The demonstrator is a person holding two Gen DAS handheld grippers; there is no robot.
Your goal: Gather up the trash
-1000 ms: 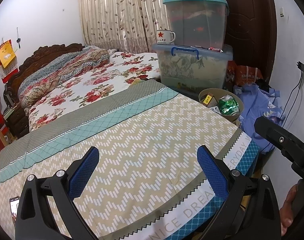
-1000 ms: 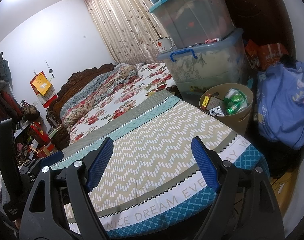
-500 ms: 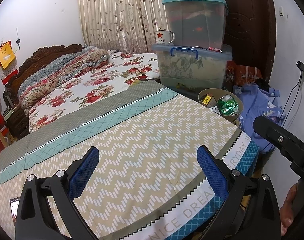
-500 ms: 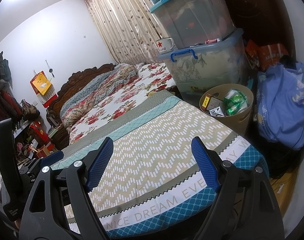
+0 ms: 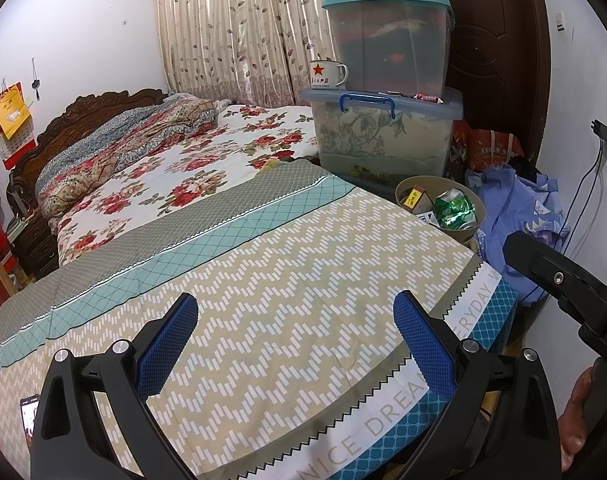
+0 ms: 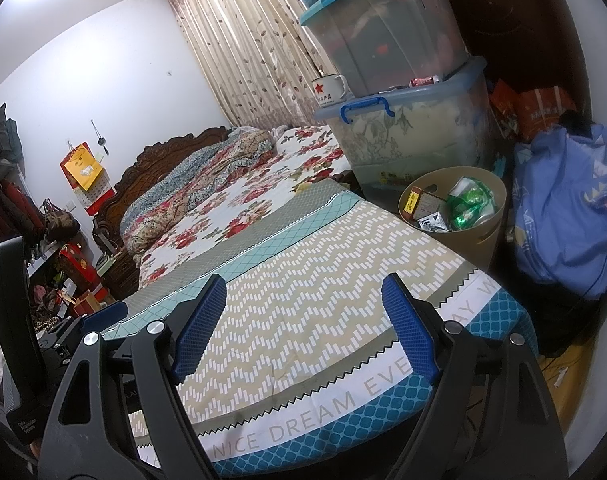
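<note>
Left tool (image 5: 293, 344): blue pads spread wide apart, nothing between them, held over the near end of the bed (image 5: 263, 280).
Right tool (image 6: 303, 328): pads also wide apart and empty, over the same end of the bed, above the strip reading NICE DREAM.
Hand (image 5: 579, 412): a bit of it shows at the right edge of the left view, gripping the black handle of the other tool.
Bed: covered with a zigzag sheet with a teal band; a floral sheet and a rumpled quilt (image 5: 123, 148) lie toward the carved headboard (image 5: 87, 112).
Bin (image 6: 485, 236): tan, round, on the floor just beside the far right corner of the bed's zigzag sheet.
Trash: inside the bin, a crushed green can (image 6: 469, 204), a small yellow-labelled box (image 6: 413, 202) and a black-and-white carton (image 6: 433, 222).
Crates (image 5: 383, 132): clear plastic boxes stacked behind the bin, at the bed's right side; the lower one has a blue handle.
Mug (image 5: 323, 74): white with a red star, upright on the lower crate's lid, beside the upper crate.
Blue bundle (image 6: 563, 208): cloth heap on the floor to the right of the bin.
Phone (image 5: 27, 416): at the bed's near left edge, partly hidden behind the left tool.
Curtains (image 5: 239, 28): leaf-patterned, drawn, behind the bed.
</note>
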